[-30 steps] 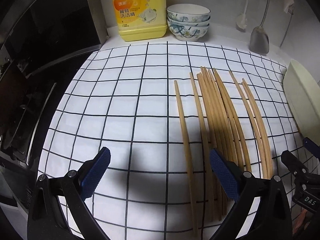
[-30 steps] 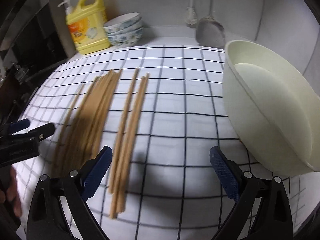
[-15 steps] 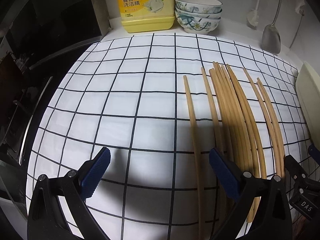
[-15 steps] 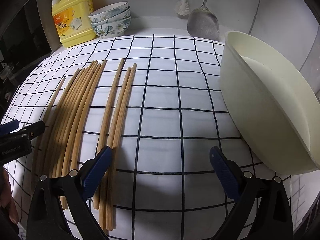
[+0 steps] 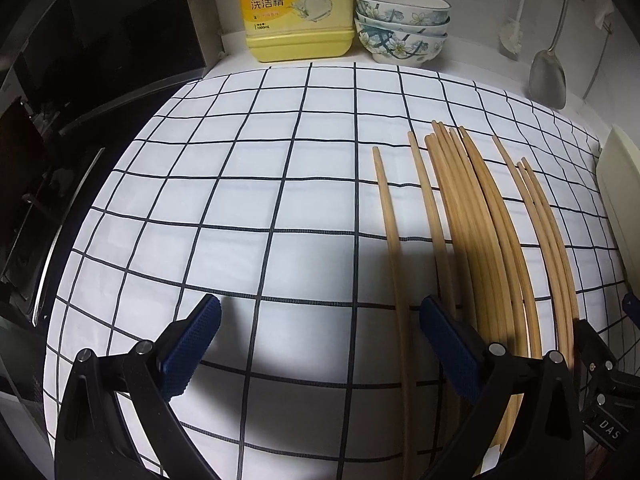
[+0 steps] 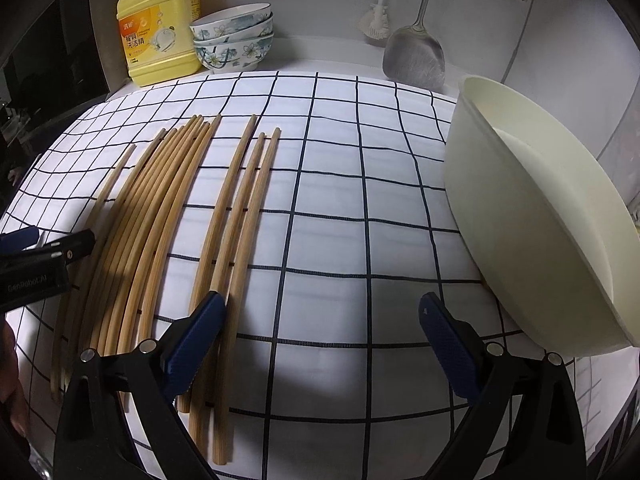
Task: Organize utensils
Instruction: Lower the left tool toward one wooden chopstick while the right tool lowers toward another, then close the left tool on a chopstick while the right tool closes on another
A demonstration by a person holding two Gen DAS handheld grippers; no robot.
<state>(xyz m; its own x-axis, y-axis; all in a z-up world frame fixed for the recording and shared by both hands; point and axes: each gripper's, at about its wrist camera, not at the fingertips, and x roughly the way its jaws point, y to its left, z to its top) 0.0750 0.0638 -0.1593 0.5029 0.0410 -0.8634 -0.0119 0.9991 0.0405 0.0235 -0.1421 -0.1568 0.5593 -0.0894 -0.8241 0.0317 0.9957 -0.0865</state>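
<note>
Through the left wrist camera, the left gripper point(image 5: 320, 344) hovers low in the frame with its ribbed blue pads spread wide and nothing between them. The bamboo chopsticks point(image 5: 476, 232) lie right of centre on the checked cloth point(image 5: 240, 200), loose and fanned, one stray stick off to the left of the bunch. The gripper's right pad sits over the near ends of the sticks; whether it touches them I cannot tell. At the top edge stand a yellow detergent bottle point(image 5: 296, 12), glossy plastic, and beside it a stack of flowered china bowls point(image 5: 402, 26). A steel spatula point(image 5: 548, 80) hangs at upper right.

Through the right wrist camera, the right gripper point(image 6: 320, 344) is likewise wide open and empty at the bottom. The chopsticks sit in the left half, a tight cluster and three apart to its right. A big, smooth cream basin point(image 6: 532, 216) fills the right side, tilted.

To my eye the sorting has hardly begun: no stick is picked up, none gathered or put away, so nearly everything remains.
</note>
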